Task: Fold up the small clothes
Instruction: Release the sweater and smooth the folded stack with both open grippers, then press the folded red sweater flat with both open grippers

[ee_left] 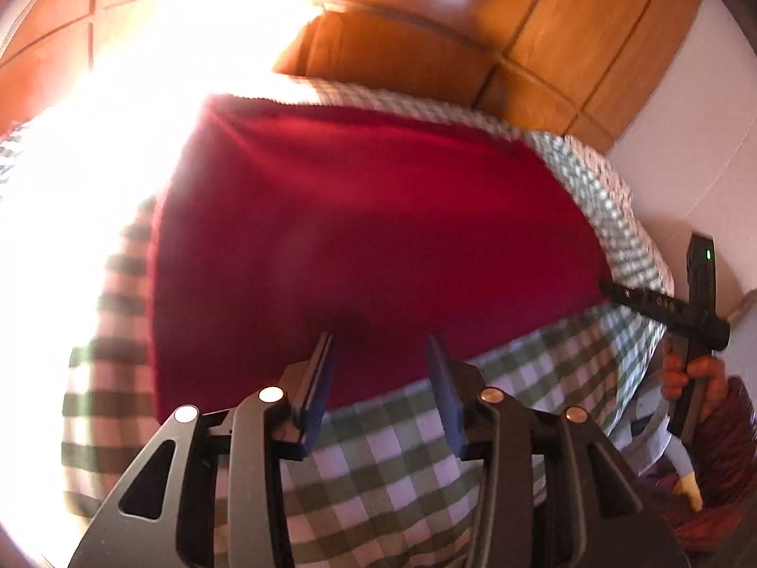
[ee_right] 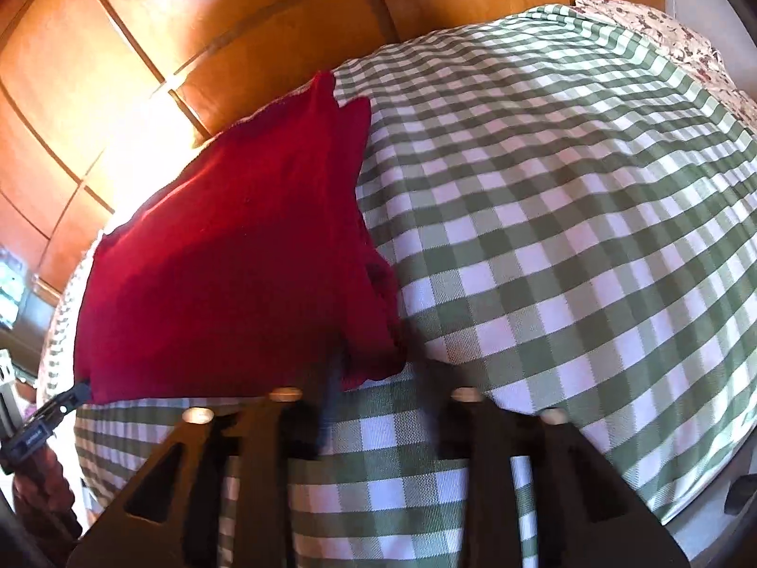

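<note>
Red garment (ee_left: 369, 236) on checked cloth (ee_left: 378, 464): looks soft, light, limp; best pinched at near-edge corners. Left gripper (ee_left: 383, 355) released, empty; right gripper (ee_right: 378, 378) blurred, cannot tell.

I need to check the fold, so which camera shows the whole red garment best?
The left wrist view: the red garment fills the frame, though glare washes out its far-left edge. The right wrist view shows the garment at an angle, with its bunched near corner.
</note>
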Tool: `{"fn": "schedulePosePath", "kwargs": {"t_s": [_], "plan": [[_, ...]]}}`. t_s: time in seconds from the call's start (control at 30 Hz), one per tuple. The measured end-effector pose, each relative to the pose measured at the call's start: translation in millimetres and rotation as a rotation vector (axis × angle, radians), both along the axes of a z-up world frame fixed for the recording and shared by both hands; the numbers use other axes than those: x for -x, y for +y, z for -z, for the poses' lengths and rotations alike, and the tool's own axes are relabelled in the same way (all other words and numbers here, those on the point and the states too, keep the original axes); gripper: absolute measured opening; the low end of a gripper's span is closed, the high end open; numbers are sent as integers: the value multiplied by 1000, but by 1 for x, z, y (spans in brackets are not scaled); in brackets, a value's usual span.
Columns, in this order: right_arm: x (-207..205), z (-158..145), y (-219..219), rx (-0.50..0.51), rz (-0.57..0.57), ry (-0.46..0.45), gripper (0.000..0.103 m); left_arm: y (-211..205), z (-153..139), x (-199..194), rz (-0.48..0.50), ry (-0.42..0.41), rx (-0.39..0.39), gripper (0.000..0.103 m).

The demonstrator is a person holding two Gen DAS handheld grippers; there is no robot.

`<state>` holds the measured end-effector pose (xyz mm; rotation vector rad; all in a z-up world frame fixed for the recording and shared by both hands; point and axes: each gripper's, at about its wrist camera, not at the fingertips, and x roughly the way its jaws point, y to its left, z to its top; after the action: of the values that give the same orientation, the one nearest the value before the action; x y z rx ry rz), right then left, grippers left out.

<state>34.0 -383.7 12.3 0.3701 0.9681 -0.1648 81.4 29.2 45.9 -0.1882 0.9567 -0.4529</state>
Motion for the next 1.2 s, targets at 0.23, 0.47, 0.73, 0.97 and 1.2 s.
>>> {"fn": "schedulePosePath", "kwargs": {"t_s": [0.23, 0.47, 0.73, 0.97, 1.2], "plan": [[-44, -39, 37, 108, -114, -119, 59, 16, -20, -42, -135, -61, -4, 44], [-133, -29, 90, 208, -297, -145, 59, 20, -27, -84, -215, -76, -55, 44], [-201, -12, 107, 216, -375, -81, 59, 2, -16, -140, -232, -72, -142, 44], [-242, 13, 115, 305, -326, -39, 59, 7, 22, -186, -347, 4, -225, 41], [-256, 25, 99, 261, -242, -44, 68, 2, 29, -190, -368, 5, -255, 41]]}}
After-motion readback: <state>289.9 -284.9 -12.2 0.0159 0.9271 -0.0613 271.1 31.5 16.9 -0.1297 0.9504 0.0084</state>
